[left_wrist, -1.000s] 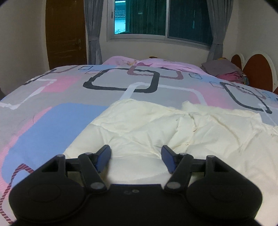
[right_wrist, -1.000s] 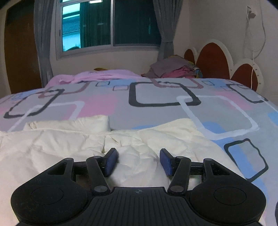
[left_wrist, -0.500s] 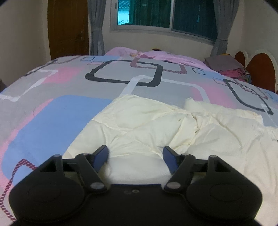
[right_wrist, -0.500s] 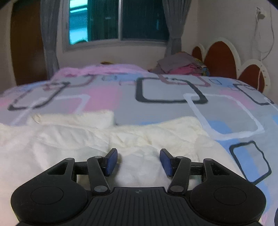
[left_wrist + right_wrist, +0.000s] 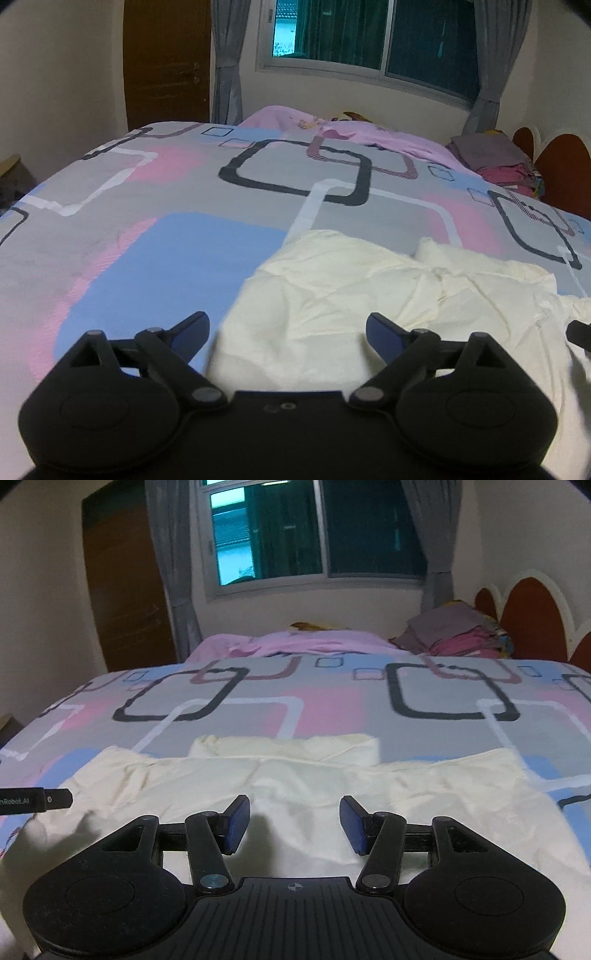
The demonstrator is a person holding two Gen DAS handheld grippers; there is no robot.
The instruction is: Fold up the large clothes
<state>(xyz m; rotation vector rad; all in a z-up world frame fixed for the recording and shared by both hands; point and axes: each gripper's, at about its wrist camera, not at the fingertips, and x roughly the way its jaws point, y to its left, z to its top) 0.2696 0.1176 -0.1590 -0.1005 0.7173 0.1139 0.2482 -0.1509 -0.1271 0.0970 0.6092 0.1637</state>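
A large cream garment lies crumpled on the patterned bedspread. In the right wrist view the cream garment spreads wide, with a folded strip along its far edge. My left gripper hovers over the garment's left edge. Its jaws are opening wide and the pads touch nothing. My right gripper stands open above the garment's near part, with a soft cloth ridge between the fingers, unpressed. A tip of the left gripper shows at the left edge of the right wrist view.
A stack of folded grey and pink clothes sits at the bed's far right by the red headboard. A pink blanket lies along the far side under the window. A brown door stands at the back left.
Both grippers have lifted and pulled back from the garment. The left jaws have spread wider and the left view has shifted toward the garment's left edge. The right jaws keep the same gap.
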